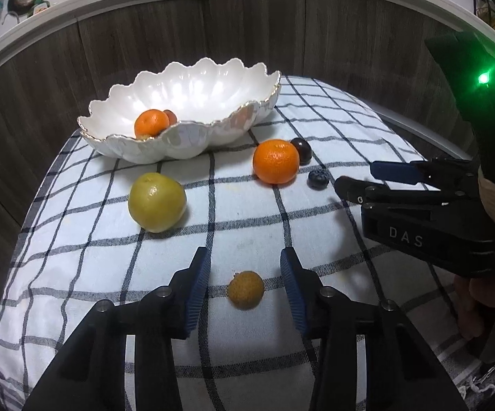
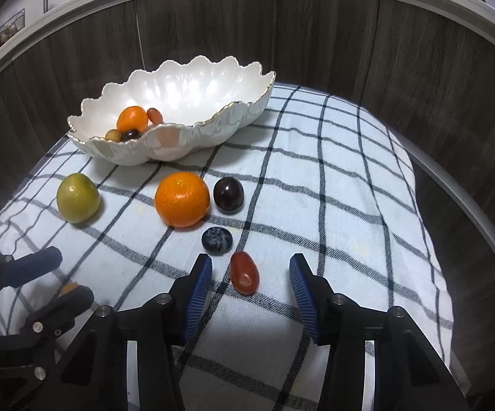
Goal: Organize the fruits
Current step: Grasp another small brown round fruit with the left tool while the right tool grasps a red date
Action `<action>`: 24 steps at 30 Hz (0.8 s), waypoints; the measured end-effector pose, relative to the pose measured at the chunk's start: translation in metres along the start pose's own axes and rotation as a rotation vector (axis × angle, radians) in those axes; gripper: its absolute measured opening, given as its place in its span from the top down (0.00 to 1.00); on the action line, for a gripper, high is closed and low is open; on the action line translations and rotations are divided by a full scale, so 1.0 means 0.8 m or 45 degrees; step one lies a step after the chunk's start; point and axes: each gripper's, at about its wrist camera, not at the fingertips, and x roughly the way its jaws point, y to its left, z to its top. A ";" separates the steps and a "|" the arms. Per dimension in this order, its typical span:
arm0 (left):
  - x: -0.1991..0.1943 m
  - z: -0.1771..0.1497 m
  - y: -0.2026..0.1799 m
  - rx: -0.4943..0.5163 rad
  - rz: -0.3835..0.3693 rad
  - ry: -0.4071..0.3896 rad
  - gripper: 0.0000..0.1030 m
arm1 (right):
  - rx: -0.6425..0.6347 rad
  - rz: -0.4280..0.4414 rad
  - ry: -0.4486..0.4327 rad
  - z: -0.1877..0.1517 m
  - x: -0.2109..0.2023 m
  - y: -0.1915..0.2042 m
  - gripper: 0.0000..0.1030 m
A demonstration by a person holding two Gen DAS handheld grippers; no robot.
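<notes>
My left gripper (image 1: 245,274) stands with its jaws apart around the small rough yellow-brown fruit (image 1: 245,289), which lies on the checked cloth (image 1: 316,109); the pads do not touch it on either side, so nothing is grasped yet. My right gripper (image 2: 251,274) is in the same condition around the little red oval fruit (image 2: 244,277); there is a gap at both sides, wider at the right one.

The white scalloped bowl (image 2: 192,130) is well apart, at the far side of the cloth, and already holds a mandarin and some small fruits; outside it wait also the green fruit (image 1: 156,202), the big mandarin (image 2: 182,198), the dark plum (image 2: 228,194) and the blueberry (image 2: 216,239).

I judge these risks; the red fruit lies closer to my left pad, so this pad would meet it first and could push it sideways or roll it out; it looks smooth and soft, so too much squeeze may burst it, too little may let it slip on the way to the bowl; the blueberry is just beside my right gripper's left finger and may be knocked; the cloth is soft and may be pinched under the tips; both grippers work near each other and could collide when lifting.
</notes>
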 end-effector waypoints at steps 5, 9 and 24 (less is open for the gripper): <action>0.011 -0.007 0.004 -0.027 -0.002 0.050 0.63 | -0.003 -0.011 0.010 -0.004 0.005 -0.001 0.60; 0.014 -0.011 0.002 -0.034 -0.018 0.064 0.65 | 0.002 -0.007 0.028 -0.005 0.010 -0.001 0.65; 0.011 -0.011 0.007 -0.075 -0.023 0.042 0.78 | -0.018 0.010 0.030 -0.005 0.012 0.003 0.81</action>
